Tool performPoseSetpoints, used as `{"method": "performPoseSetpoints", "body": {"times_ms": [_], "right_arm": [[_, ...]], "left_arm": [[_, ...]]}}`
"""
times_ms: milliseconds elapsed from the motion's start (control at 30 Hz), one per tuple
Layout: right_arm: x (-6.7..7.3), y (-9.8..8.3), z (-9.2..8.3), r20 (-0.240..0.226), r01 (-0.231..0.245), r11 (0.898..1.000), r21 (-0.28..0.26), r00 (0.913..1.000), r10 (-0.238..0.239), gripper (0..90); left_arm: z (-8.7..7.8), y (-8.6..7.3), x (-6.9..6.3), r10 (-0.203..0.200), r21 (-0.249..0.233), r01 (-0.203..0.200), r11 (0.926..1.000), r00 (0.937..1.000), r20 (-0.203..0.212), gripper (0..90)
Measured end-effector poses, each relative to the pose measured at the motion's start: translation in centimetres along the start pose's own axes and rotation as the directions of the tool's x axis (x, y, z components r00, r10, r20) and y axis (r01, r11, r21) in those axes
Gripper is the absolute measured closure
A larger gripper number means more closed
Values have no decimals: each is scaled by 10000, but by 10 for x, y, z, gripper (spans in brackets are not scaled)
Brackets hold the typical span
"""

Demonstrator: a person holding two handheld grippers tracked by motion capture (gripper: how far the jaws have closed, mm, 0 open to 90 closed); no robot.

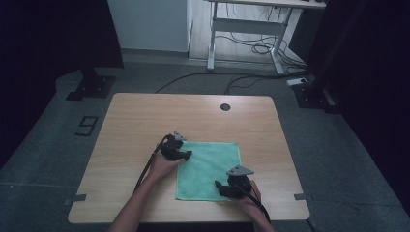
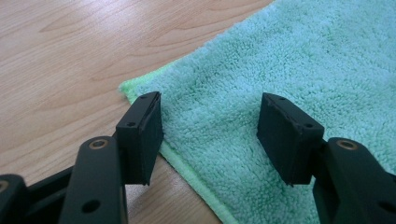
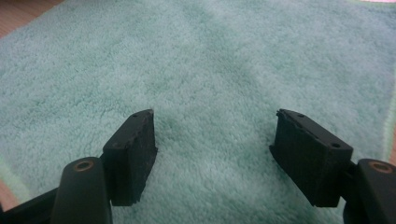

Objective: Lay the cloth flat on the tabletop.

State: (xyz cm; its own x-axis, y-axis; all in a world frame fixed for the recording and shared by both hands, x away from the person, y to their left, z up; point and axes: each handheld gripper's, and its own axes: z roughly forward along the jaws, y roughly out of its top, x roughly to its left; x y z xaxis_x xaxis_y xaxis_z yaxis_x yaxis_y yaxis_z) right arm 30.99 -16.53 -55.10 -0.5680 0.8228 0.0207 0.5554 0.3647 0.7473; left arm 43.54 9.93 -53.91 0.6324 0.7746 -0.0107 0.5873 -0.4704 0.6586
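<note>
A green terry cloth (image 1: 209, 170) lies flat on the wooden table (image 1: 145, 121). My left gripper (image 1: 183, 155) rests at the cloth's near-left corner; in the left gripper view it (image 2: 210, 130) stands open, jaws wide apart over the cloth's corner (image 2: 140, 88), nothing between them. My right gripper (image 1: 223, 187) sits at the cloth's near edge toward the right. Seen from its own camera, the right gripper (image 3: 212, 144) is open above the green cloth (image 3: 210, 70), holding nothing.
A round dark cable hole (image 1: 225, 107) marks the table's far side. Beyond the table stand a white desk frame (image 1: 246, 34) with cables on the floor, and black stand bases (image 1: 92, 87) at left and right.
</note>
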Motion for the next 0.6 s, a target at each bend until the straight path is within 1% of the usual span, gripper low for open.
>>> {"method": "performPoseSetpoints", "body": {"times_ms": [133, 200, 333, 367, 500, 600], "right_arm": [[-1, -6, -4, 148, -19, 9999, -129, 9999, 21, 297], [-2, -11, -8, 183, -133, 9996, -243, 9997, 137, 303], [-3, -16, -14, 282, -61, 9997, -245, 9996, 68, 305], [-4, -18, -16, 278, -37, 9997, -240, 9996, 43, 305], [-6, -22, -21, 226, -182, 9995, -244, 9996, 187, 305], [-6, -22, -22, 206, -172, 9996, -242, 9996, 177, 301]], "left_arm": [[0, 0, 0, -19, 20, 19, 10000, 10000, -18, 400], [0, 0, 0, -17, 24, 17, 10000, 10000, -11, 400], [0, 0, 0, -16, 33, 16, 10000, 10000, -9, 400], [0, 0, 0, -19, 31, 19, 10000, 10000, -5, 400], [0, 1, 0, -10, 56, 10, 10000, 10000, 5, 399], [0, 1, 0, 8, 103, -8, 9999, 10000, -6, 395]]}}
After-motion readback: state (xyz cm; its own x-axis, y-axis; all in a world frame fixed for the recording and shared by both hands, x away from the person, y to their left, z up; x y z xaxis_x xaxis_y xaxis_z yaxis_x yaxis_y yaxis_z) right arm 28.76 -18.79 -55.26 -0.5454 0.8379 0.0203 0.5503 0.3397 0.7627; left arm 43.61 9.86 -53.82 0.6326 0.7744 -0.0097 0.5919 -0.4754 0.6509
